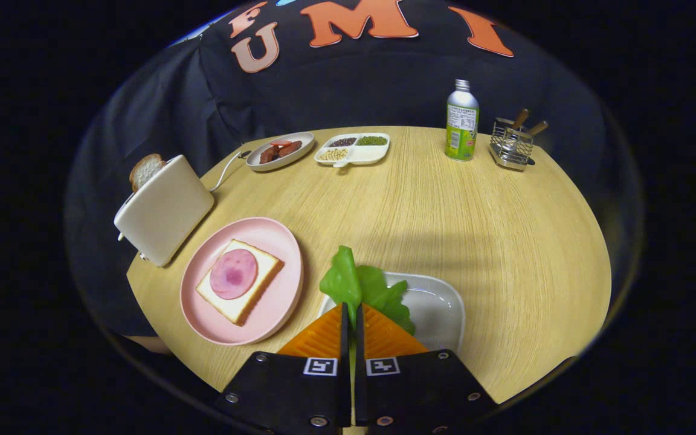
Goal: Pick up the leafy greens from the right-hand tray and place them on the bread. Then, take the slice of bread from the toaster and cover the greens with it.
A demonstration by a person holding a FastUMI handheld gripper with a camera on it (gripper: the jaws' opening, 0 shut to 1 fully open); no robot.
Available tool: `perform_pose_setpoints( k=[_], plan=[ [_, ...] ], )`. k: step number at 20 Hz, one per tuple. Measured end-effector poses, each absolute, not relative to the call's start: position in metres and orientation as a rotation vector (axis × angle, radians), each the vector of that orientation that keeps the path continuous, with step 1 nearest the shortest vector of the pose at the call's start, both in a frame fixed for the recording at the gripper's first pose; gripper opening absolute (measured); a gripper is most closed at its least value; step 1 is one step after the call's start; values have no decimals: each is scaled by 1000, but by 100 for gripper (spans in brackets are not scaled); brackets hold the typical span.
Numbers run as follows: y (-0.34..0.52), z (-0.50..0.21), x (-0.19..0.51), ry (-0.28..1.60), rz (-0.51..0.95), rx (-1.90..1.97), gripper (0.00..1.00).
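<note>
Presently the tool (351, 317) has both orange fingers (318, 341) pinched on the leafy greens (363, 287), over the white tray (438, 308). Left of it, the pink plate (278, 238) carries bread (248, 302) with ham (233, 273). Beyond that plate, the toaster (164, 214) holds a bread slice (145, 169). Bottle (462, 124) and wire caddy (510, 145) stand well apart at the counter's (444, 205) far side.

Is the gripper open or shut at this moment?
Shut on the leafy greens. The two orange fingers of the gripper nearly meet, and the leaf stands pinched between their tips, over the white tray.
</note>
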State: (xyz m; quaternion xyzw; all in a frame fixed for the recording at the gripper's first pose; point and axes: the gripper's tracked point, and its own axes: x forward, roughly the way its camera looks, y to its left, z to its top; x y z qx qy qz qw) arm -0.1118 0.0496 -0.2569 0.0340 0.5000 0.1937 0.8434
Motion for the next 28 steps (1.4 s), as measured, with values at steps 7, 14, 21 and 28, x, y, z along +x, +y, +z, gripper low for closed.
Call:
perform_pose_setpoints(
  k=[7, 14, 21, 28],
  plan=[
    [84, -227, -96, 964, 474, 95, 3],
    [130, -210, -85, 910, 561, 109, 3],
    [170, -221, -84, 894, 609, 47, 3],
    [205, -234, -91, 881, 652, -58, 6]
  ],
)
